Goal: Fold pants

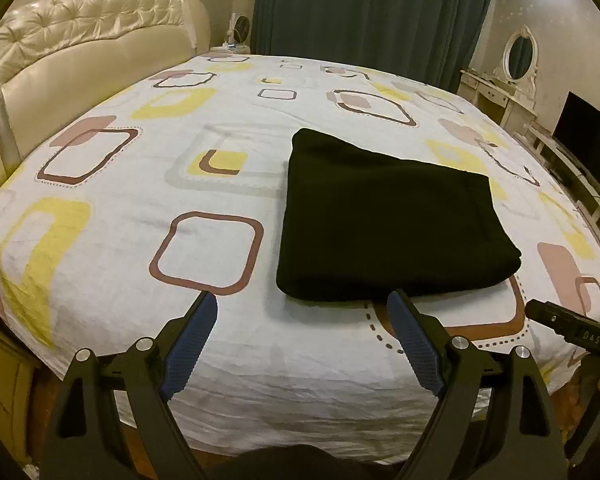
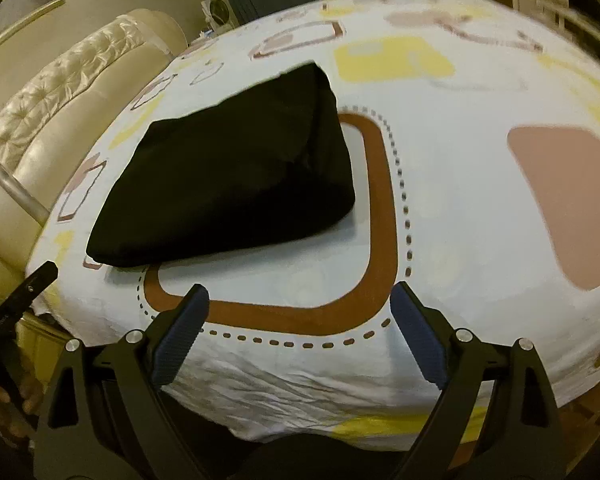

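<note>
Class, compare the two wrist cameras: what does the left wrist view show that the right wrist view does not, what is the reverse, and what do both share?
Only the left wrist view shows the oval mirror on the dressing table and the dark screen at the right. Only the right wrist view shows a framed picture corner on the wall. Both share the folded black pants lying on the patterned bed sheet, the tufted headboard, the dark curtain, and open jaws holding nothing: left gripper, right gripper.
</note>
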Demonstrator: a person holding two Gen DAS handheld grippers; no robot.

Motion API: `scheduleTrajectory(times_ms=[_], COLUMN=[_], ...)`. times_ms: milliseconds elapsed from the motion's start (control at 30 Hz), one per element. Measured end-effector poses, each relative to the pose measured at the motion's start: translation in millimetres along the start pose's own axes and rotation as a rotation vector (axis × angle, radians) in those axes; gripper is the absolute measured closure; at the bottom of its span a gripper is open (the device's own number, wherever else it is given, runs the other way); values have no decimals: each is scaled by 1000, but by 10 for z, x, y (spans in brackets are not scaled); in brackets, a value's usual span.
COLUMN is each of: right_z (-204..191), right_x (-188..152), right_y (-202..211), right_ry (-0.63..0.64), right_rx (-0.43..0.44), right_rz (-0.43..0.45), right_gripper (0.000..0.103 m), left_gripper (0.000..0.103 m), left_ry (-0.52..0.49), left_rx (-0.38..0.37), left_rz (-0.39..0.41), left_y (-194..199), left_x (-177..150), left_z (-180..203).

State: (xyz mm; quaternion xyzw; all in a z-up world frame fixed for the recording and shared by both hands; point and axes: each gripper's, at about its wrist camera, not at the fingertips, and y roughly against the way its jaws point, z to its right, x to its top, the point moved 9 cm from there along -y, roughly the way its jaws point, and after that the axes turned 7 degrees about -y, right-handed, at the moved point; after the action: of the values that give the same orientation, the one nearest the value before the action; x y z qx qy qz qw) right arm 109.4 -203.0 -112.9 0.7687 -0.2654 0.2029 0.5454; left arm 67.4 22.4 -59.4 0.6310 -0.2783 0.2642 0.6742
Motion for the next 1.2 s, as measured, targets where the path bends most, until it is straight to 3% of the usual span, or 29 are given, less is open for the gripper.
scheduleTrajectory(times_ms=[400,1200], right_z=[3,13], right_x=[138,115], right_y=[151,133], right_ry=[30,47], right_rx=[-53,-65], right_rz=[111,124], right_gripper=[11,11], left_gripper=[17,17], left_ry=[-21,-52], left_rx=[-25,4], left_rz=[12,20], left_y=[21,-7], left_x=[1,-7], left_z=[151,221])
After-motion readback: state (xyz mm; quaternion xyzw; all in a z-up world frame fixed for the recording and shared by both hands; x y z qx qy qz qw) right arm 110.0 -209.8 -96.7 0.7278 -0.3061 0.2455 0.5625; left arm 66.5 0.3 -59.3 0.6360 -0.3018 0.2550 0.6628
